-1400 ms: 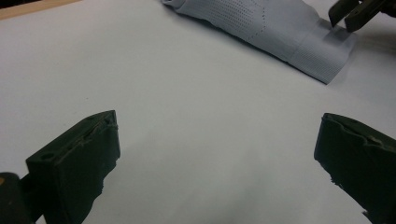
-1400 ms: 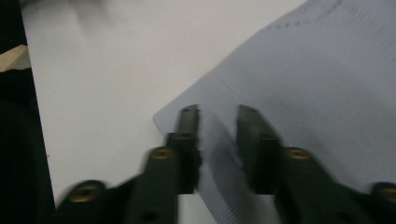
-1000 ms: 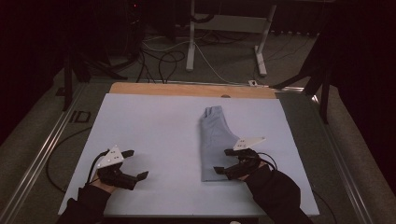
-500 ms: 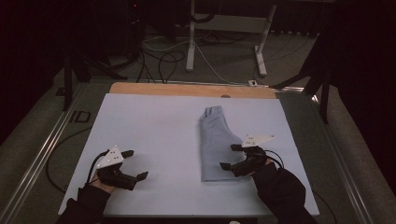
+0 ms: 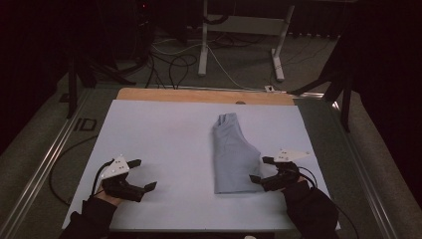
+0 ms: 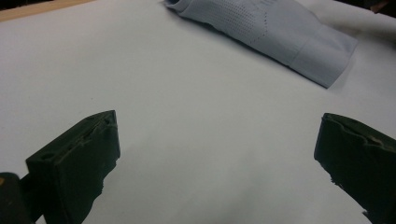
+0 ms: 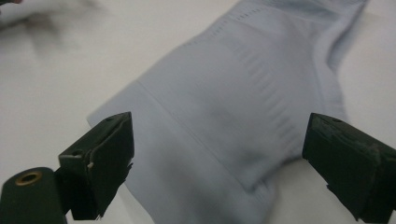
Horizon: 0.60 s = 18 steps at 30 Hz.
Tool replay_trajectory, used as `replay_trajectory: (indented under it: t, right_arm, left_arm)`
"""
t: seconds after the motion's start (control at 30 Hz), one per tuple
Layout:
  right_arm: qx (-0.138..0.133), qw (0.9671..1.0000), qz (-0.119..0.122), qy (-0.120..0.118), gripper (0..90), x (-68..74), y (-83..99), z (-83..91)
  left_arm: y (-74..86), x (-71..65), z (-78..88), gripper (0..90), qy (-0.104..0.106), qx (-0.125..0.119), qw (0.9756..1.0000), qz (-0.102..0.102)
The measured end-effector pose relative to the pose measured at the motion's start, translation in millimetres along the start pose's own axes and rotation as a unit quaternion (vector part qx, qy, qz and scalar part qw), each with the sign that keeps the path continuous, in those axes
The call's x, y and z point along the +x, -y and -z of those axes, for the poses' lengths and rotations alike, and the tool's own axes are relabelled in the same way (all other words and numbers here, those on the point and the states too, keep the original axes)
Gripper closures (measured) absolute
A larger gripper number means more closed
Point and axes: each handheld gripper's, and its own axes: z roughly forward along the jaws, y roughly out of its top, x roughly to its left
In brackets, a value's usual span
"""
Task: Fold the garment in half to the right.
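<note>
One folded ribbed knit garment [image 5: 233, 154], matte table [image 5: 159, 134], right claw [image 5: 262, 171] agape.

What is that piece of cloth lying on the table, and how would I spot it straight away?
Look at the big pale sheet that covers the table. Right of its middle lies a folded light-blue garment, long and narrow, running from the far side toward the person. Its near end lies just beside the open right gripper, and it is the one soft thing on the sheet.

Beyond the pale table [image 5: 164, 129], a dim room holds a white-legged stand [image 5: 203, 45] over floor cables [image 5: 169, 64].
</note>
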Motion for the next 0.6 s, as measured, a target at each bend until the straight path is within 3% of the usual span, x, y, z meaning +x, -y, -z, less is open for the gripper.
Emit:
replay_trajectory:
  t: [0.47,0.6]
  right_arm:
    - [-0.003,0.9986,-0.032,0.041,9.3,-2.7,35.7,21.4]
    - [-0.002,0.9982,-0.028,0.053,9.3,1.5,41.1,22.2]
  left_arm:
    - [0.3,-2.2,-2.1,1.4,-0.002,0.001,1.0,-0.003]
    - [0.3,-2.5,-1.7,1.4,-0.003,-0.001,1.0,-0.002]
